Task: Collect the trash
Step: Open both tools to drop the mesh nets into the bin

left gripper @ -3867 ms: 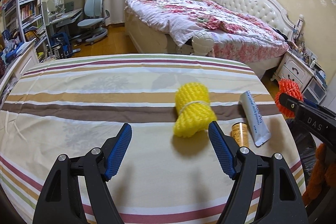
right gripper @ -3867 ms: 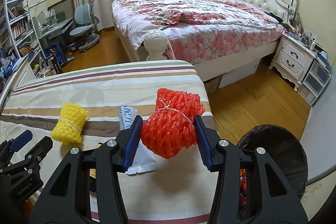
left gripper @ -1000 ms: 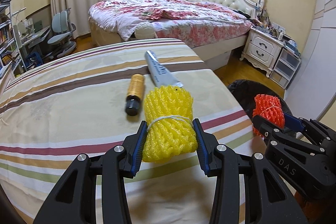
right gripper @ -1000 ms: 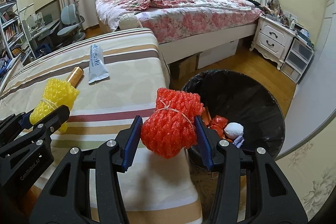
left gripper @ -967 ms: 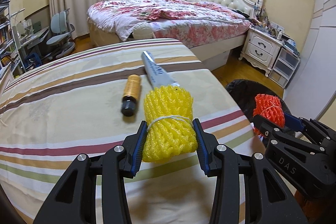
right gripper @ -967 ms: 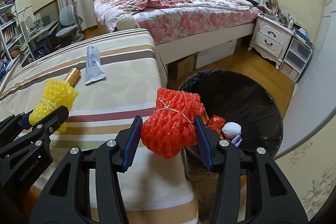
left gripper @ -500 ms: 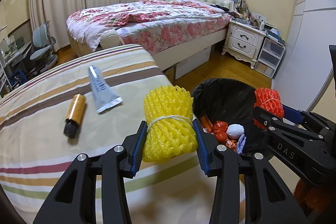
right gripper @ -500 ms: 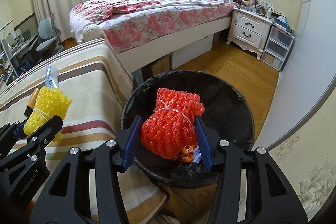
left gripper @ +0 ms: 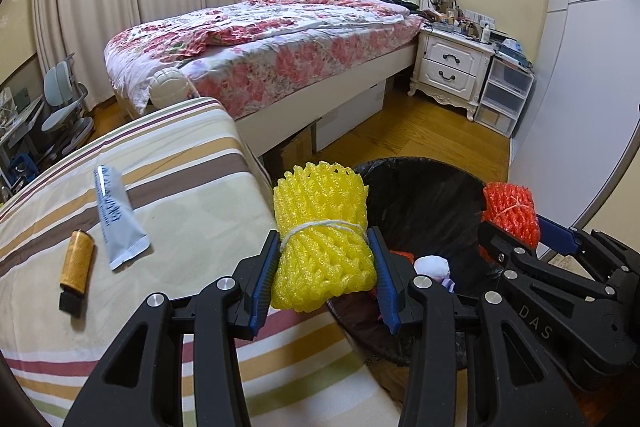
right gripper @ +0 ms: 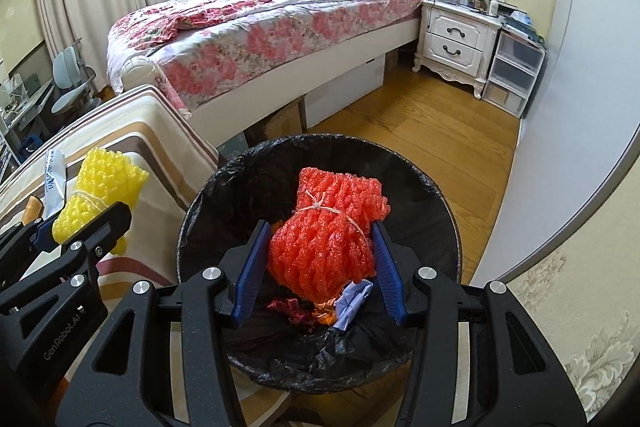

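- While the right gripper (right gripper: 320, 263) hangs over the bin (right gripper: 440, 195), its blue pads (right gripper: 248, 267) pinch the red net (right gripper: 324, 247), a foam bundle tied with string, right above the open mouth.
- Down inside the black liner: crumpled red scraps (right gripper: 288, 307), something bluish-purple (right gripper: 352, 299), and, from the left view, a white ball (left gripper: 432, 265).
- Over to the left gripper (left gripper: 324, 275): its pads are pressed onto the yellow net (left gripper: 320, 239), string round the middle, and it is held in the air at the table's (left gripper: 180, 211) right edge, just beside the bin's rim (left gripper: 420, 163).
- From the right view the yellow net (right gripper: 100, 195) shows at the left, above the striped cloth, clear of the bin.
- From the left view the red net (left gripper: 510, 213) sits at the far right, over the bin's far side.
- On the table, near its left side: a white tube (left gripper: 114, 213) lying flat, cap end away from the camera.
- Just beside it, toward the left edge, an amber bottle (left gripper: 76, 263) lies on its side, black cap nearest the camera. The two look apart, not touching.
- Beyond the table: a bed (left gripper: 280, 43) with a floral cover and a nightstand (left gripper: 452, 67).
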`<act>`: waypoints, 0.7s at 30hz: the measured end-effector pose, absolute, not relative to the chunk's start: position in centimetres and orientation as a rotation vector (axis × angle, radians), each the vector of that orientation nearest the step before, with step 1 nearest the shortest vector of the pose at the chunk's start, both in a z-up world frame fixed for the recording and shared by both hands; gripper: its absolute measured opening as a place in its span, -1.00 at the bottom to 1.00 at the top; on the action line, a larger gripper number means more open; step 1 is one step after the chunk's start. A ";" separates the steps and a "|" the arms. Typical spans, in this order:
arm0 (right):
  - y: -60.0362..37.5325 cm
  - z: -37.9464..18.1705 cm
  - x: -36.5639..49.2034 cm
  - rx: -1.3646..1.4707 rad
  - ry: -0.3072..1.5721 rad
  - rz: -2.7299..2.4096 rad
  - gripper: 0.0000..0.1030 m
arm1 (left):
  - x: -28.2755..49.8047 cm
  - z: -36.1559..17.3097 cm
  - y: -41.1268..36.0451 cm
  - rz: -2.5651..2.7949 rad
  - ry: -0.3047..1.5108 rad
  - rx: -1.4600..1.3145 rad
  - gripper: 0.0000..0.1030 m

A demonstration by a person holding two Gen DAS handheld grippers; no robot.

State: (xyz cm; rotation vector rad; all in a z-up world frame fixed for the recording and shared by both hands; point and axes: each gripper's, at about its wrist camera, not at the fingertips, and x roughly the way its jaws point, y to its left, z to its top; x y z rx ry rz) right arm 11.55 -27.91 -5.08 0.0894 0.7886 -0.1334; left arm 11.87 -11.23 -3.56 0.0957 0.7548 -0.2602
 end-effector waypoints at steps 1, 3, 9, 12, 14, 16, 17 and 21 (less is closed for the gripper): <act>-28.0 -5.1 11.8 0.089 0.790 -0.134 -0.04 | 12.0 -3.6 -11.5 -0.262 0.756 0.099 -0.15; -28.2 -5.3 12.0 0.087 0.792 -0.134 -0.04 | 12.3 -3.9 -12.0 -0.264 0.760 0.105 -0.15; -28.8 -5.7 12.6 0.092 0.800 -0.141 -0.04 | 12.9 -4.5 -12.7 -0.260 0.782 0.109 -0.12; -29.1 -5.9 12.8 0.098 0.802 -0.144 -0.04 | 13.0 -4.5 -12.9 -0.262 0.785 0.111 -0.07; -29.3 -6.0 12.8 0.099 0.802 -0.147 -0.04 | 13.1 -4.5 -13.0 -0.263 0.783 0.113 0.00; -29.4 -6.0 12.8 0.100 0.800 -0.151 -0.02 | 13.3 -4.5 -13.0 -0.264 0.780 0.114 0.12; -29.4 -6.0 13.0 0.100 0.799 -0.154 -0.01 | 13.3 -4.4 -13.0 -0.266 0.777 0.115 0.15; -29.6 -5.9 12.9 0.098 0.793 -0.172 0.16 | 13.1 -4.3 -13.0 -0.263 0.765 0.120 0.32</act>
